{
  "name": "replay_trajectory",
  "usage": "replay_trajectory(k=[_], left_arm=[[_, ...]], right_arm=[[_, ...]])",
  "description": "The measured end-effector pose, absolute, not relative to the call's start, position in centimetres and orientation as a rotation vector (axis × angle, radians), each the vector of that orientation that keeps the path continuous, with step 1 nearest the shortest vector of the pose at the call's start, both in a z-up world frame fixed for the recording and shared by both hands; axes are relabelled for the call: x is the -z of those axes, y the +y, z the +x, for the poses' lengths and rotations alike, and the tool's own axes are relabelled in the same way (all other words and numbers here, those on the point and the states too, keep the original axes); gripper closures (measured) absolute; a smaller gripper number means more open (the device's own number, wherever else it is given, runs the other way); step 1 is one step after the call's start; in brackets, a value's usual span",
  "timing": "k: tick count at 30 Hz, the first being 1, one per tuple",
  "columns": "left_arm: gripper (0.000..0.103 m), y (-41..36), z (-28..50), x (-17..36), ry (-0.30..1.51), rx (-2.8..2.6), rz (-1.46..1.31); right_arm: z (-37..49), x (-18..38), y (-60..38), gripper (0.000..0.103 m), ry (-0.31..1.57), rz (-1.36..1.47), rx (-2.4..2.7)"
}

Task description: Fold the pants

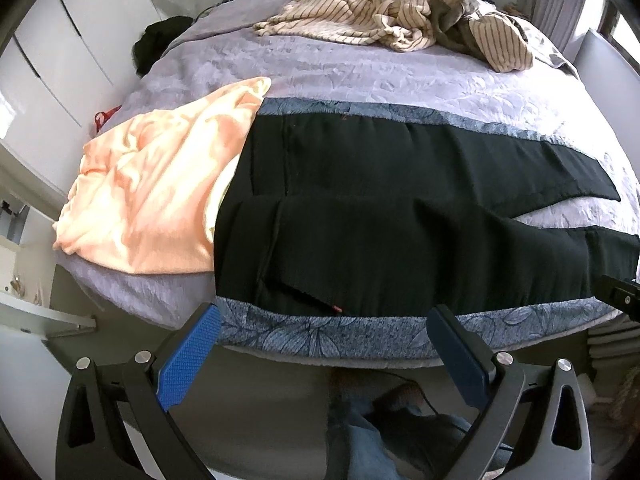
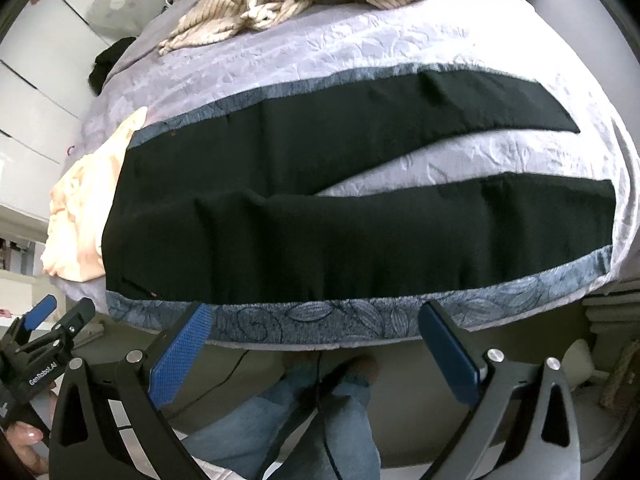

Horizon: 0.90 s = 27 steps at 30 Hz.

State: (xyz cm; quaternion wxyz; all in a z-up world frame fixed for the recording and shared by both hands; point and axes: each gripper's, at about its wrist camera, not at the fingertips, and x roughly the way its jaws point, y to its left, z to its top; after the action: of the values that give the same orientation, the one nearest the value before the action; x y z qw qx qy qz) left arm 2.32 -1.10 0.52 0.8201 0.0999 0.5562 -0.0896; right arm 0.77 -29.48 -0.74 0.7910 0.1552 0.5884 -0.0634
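Note:
Black pants lie spread flat across the foot of the bed, waistband to the left, both legs running right and split apart; they also show in the right wrist view. My left gripper is open and empty, hovering just off the bed's near edge below the pants' waist end. My right gripper is open and empty, just off the near edge below the lower leg. The left gripper also shows at the lower left of the right wrist view.
The bed has a lilac cover with a blue leaf-pattern band along the near edge. A peach cloth lies left of the pants. A heap of striped clothes lies at the far end. White cabinets stand left.

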Motion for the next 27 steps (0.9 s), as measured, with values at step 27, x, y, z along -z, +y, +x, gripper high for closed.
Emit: replay_trajectory(k=[27], left_arm=[[0.0, -1.18, 3.05, -0.87, 1.166, 0.202, 0.209]], right_arm=[[1.13, -0.17, -28.87, 0.0, 1.243, 0.302, 0.154]])
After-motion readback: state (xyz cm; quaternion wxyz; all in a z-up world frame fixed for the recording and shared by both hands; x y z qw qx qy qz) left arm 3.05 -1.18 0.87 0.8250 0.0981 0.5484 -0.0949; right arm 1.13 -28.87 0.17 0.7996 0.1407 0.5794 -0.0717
